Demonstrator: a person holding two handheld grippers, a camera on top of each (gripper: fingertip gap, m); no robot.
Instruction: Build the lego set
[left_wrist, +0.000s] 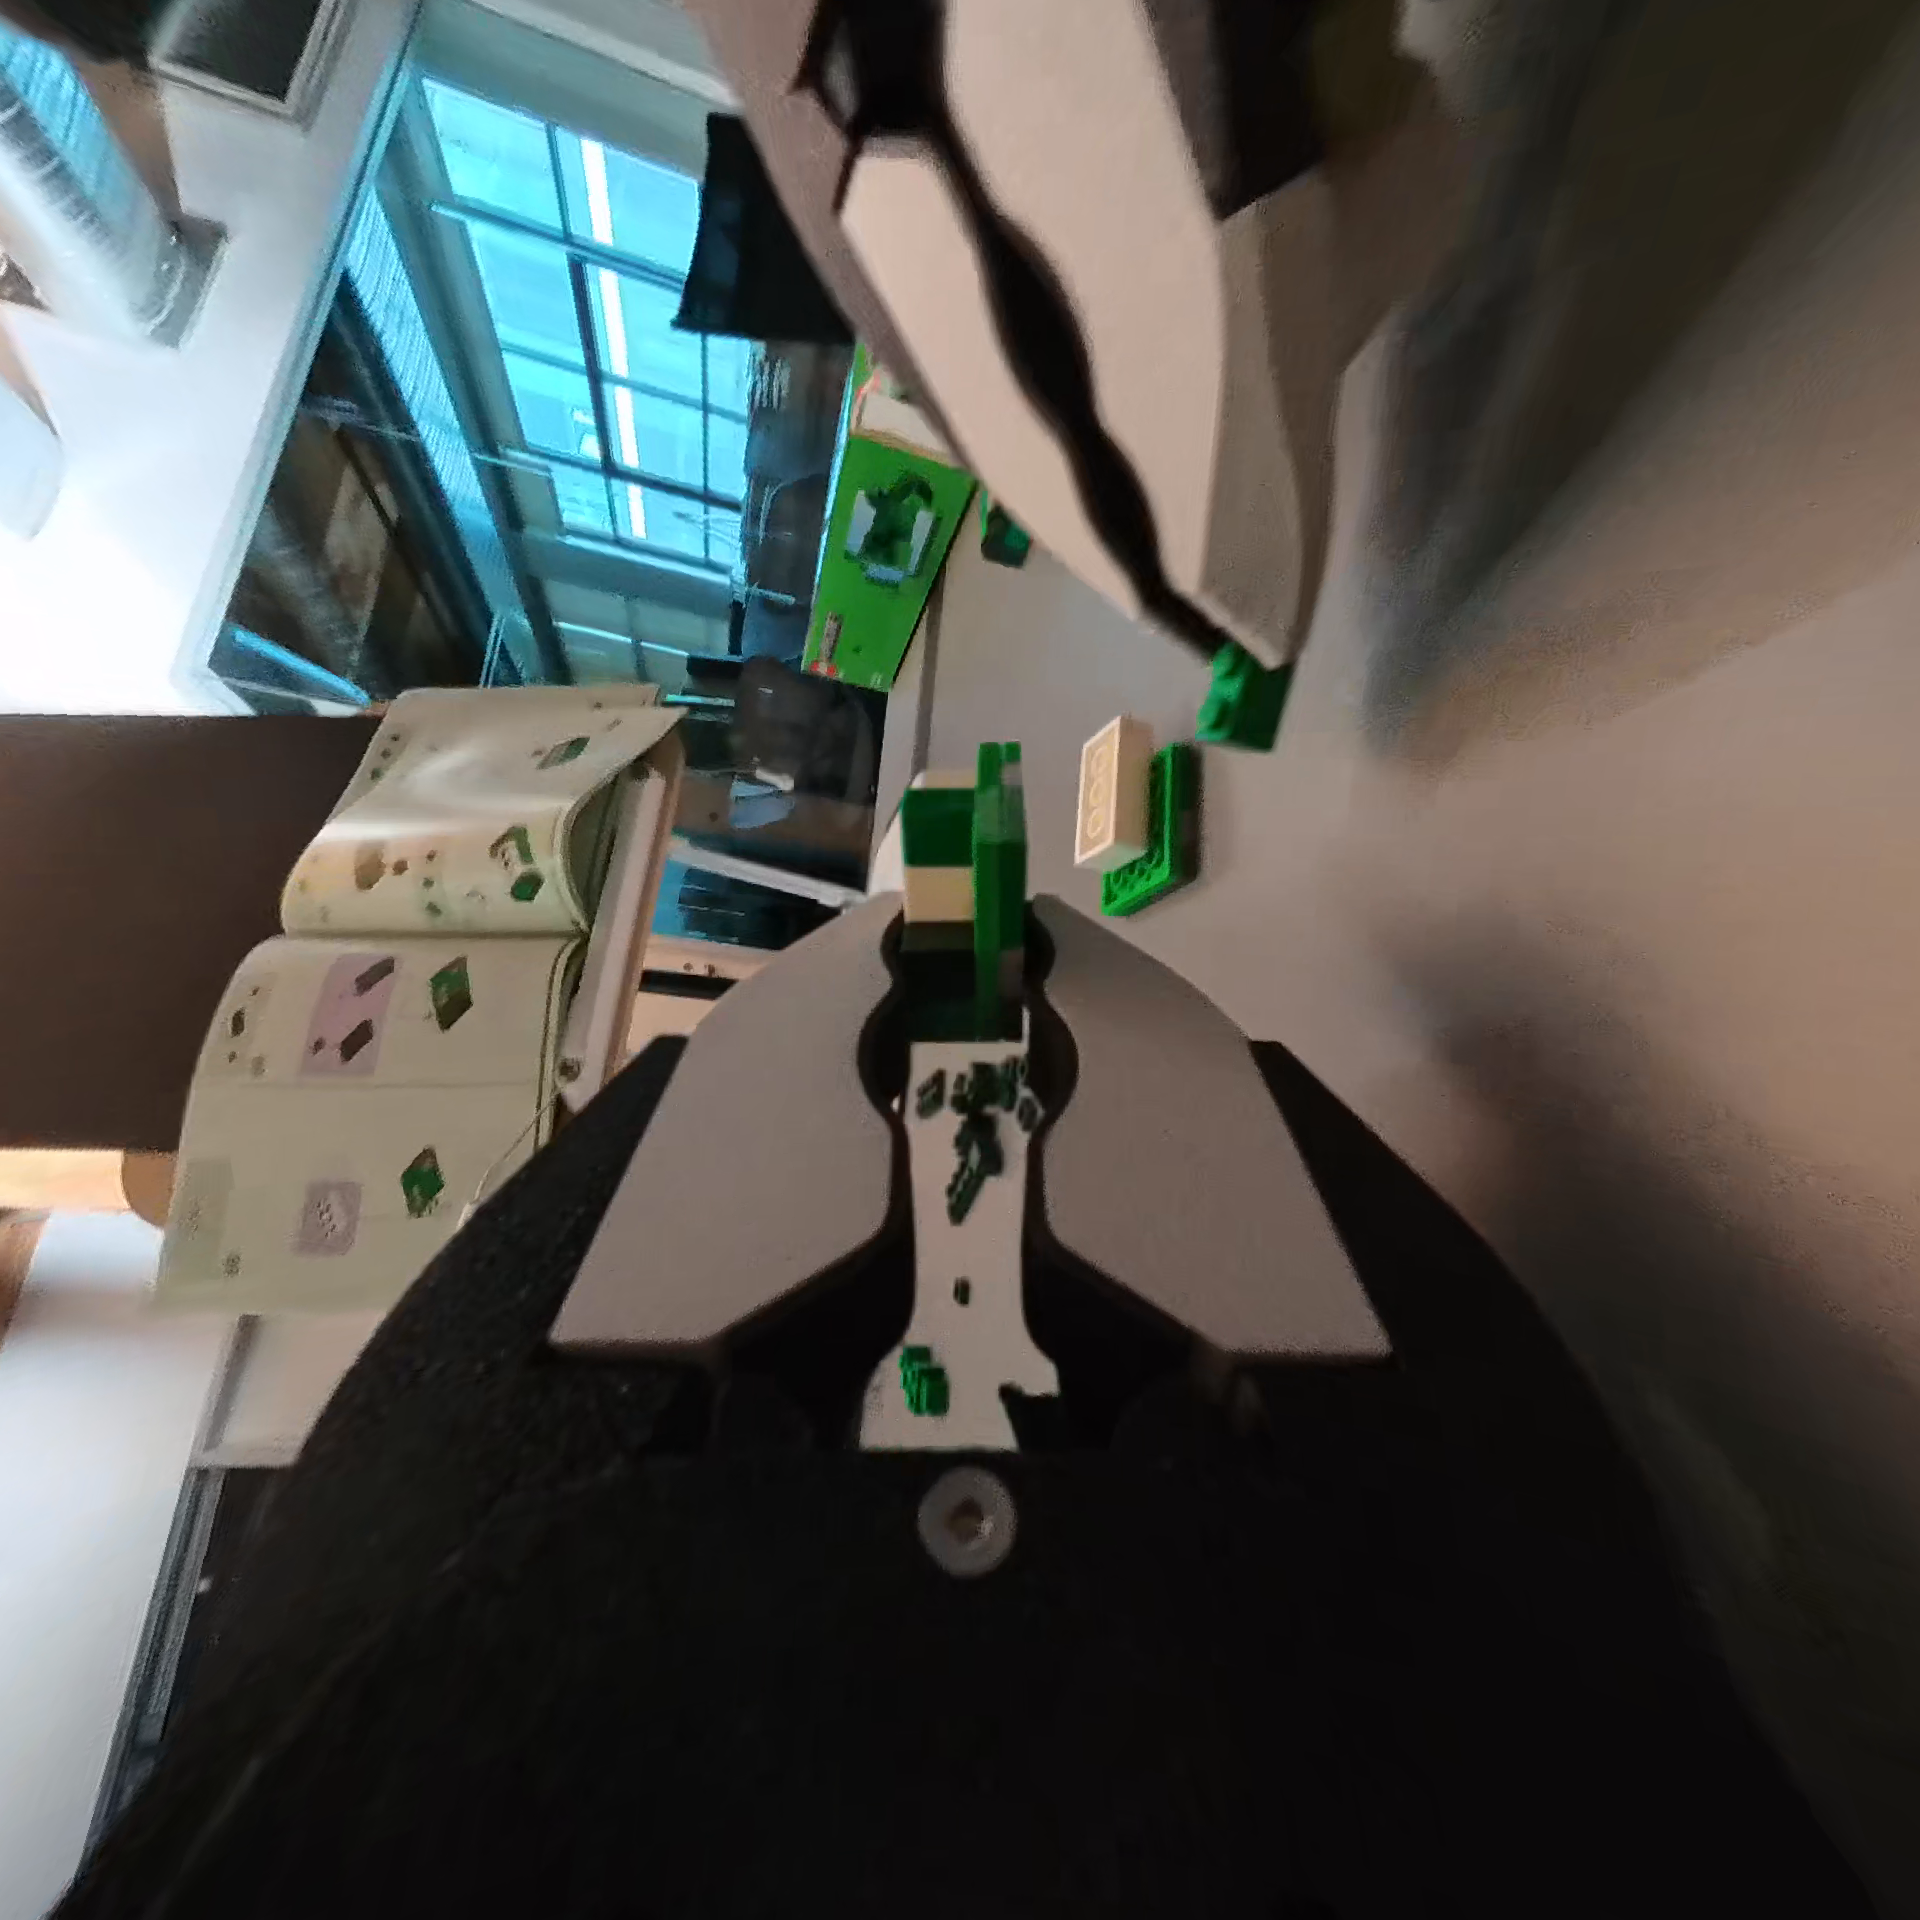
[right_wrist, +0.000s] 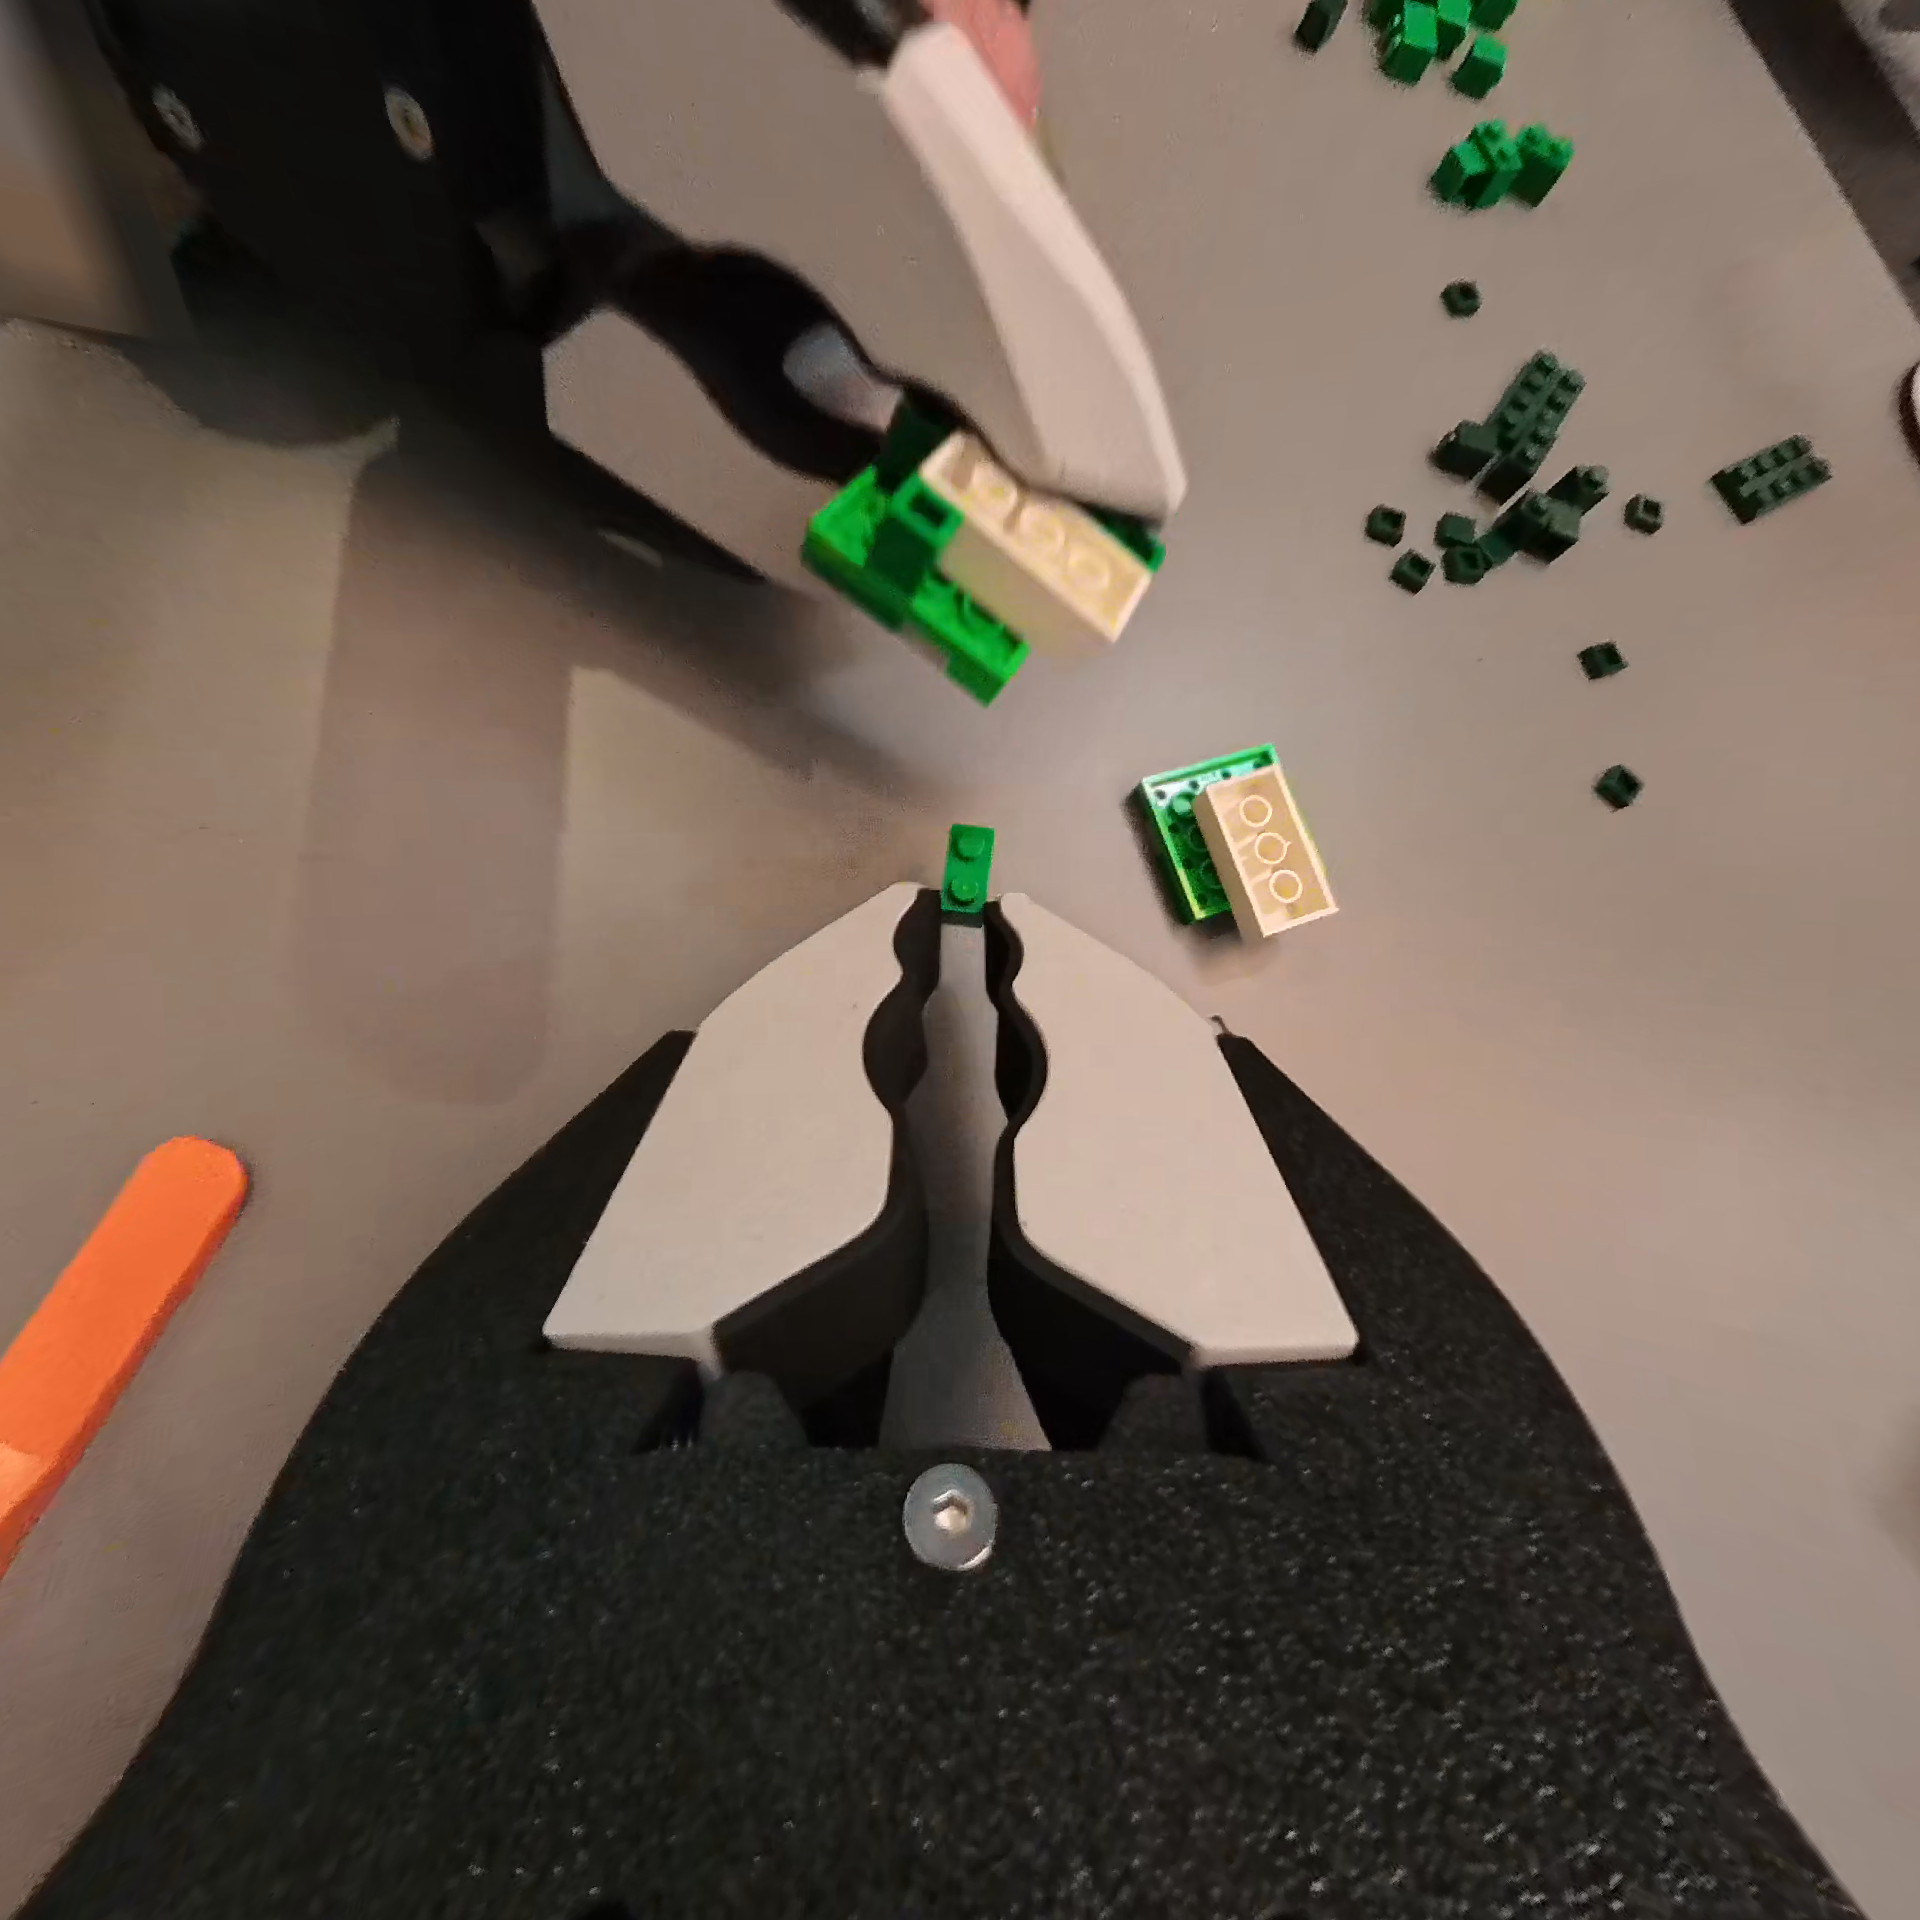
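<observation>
Assembly mid-air: left hand-held gripper (right_wrist: 997, 499) clamps green-and-cream sub-build (right_wrist: 987, 561) above grey counter (right_wrist: 520, 883), right hand-held gripper (right_wrist: 964, 914) pinches small green plate (right_wrist: 966, 871) w/ studs showing; best to align studs squarely, then press straight, approx. opposing left's grip.

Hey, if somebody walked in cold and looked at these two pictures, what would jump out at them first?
Probably the left claw, shut on a green and cream lego assembly held tilted above the grey table. Just below it, the right claw pinches a small green two-stud plate at its tips. To the right lies a cream brick on a green plate, with dark green loose pieces scattered beyond.
</observation>
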